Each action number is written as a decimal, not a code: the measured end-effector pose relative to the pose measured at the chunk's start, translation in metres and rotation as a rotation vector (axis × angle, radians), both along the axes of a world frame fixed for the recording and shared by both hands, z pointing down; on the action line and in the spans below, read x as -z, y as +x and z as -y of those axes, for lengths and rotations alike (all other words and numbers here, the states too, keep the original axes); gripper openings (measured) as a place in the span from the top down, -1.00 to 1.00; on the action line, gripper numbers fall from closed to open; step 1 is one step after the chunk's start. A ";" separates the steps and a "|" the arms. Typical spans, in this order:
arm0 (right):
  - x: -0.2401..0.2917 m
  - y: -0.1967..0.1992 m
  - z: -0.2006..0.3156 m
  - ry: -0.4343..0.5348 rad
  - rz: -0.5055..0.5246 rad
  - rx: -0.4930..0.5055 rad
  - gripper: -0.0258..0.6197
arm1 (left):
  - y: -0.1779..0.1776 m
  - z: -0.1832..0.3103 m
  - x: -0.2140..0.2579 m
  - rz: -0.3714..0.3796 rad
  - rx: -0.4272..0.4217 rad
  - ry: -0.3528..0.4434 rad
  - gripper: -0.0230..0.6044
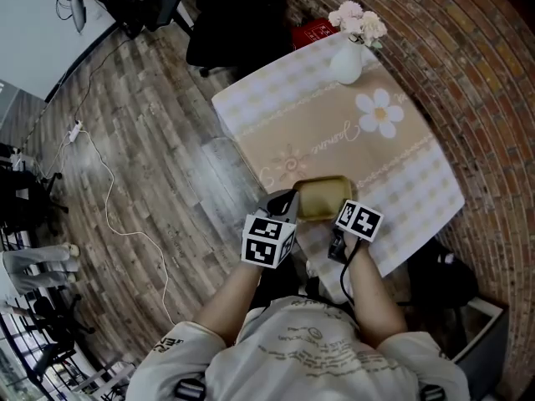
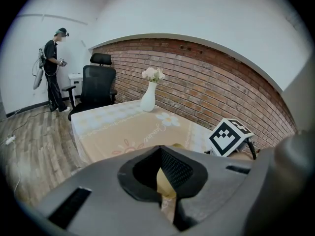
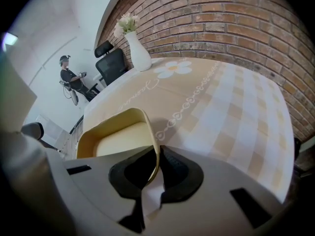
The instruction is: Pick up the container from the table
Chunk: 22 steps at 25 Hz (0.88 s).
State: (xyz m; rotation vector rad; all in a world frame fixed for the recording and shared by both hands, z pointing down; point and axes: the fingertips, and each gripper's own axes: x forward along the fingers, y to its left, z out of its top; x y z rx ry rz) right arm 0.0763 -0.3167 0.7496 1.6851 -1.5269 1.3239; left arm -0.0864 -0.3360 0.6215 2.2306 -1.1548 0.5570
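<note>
Tablecloth (image 1: 309, 132) lies beside brick wall (image 1: 468, 73); left tool (image 2: 165, 181) and right tool (image 3: 155, 173) each clamp the container (image 1: 322, 197) rim.

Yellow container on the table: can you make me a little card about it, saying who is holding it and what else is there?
container: pale yellow, open top, at the near edge of the tablecloth
left gripper: jaws closed on its left end
right gripper: jaws closed on its right wall
tablecloth: checked, with a daisy print
white vase of flowers: at the far end
lifted yet: cannot tell
</note>
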 end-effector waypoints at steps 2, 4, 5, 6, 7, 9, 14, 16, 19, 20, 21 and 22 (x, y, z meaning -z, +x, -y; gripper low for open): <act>0.000 0.000 -0.001 -0.006 -0.001 -0.002 0.84 | -0.001 -0.001 0.001 0.000 0.003 0.003 0.91; 0.000 -0.001 -0.002 -0.013 -0.002 -0.001 0.85 | -0.003 -0.002 0.002 0.000 0.006 0.006 0.91; 0.000 -0.002 -0.002 -0.016 0.000 -0.001 0.86 | -0.004 -0.003 0.003 -0.001 0.007 0.007 0.91; 0.000 -0.003 -0.003 -0.019 0.002 0.000 0.86 | -0.005 -0.004 0.003 -0.001 0.007 0.007 0.91; 0.000 -0.004 -0.004 -0.021 0.003 0.000 0.87 | -0.006 -0.004 0.003 -0.002 0.008 0.007 0.91; 0.001 -0.006 -0.004 -0.021 0.004 0.004 0.87 | -0.007 -0.006 0.004 -0.003 0.011 0.008 0.91; 0.006 -0.010 -0.002 -0.014 0.001 0.014 0.88 | -0.012 -0.006 0.009 -0.006 0.019 0.020 0.91; 0.009 -0.011 -0.001 -0.014 -0.002 0.016 0.89 | -0.014 -0.007 0.011 -0.007 0.022 0.024 0.91; 0.012 -0.013 -0.002 -0.014 -0.009 0.023 0.89 | -0.019 -0.008 0.013 -0.009 0.027 0.027 0.91; 0.014 -0.013 -0.002 -0.012 -0.011 0.024 0.89 | -0.020 -0.008 0.013 -0.010 0.028 0.029 0.91; 0.015 -0.012 -0.001 -0.011 -0.012 0.024 0.89 | -0.020 -0.007 0.014 -0.011 0.029 0.031 0.91; 0.017 -0.012 -0.001 -0.009 -0.013 0.022 0.89 | -0.021 -0.007 0.015 -0.012 0.030 0.034 0.91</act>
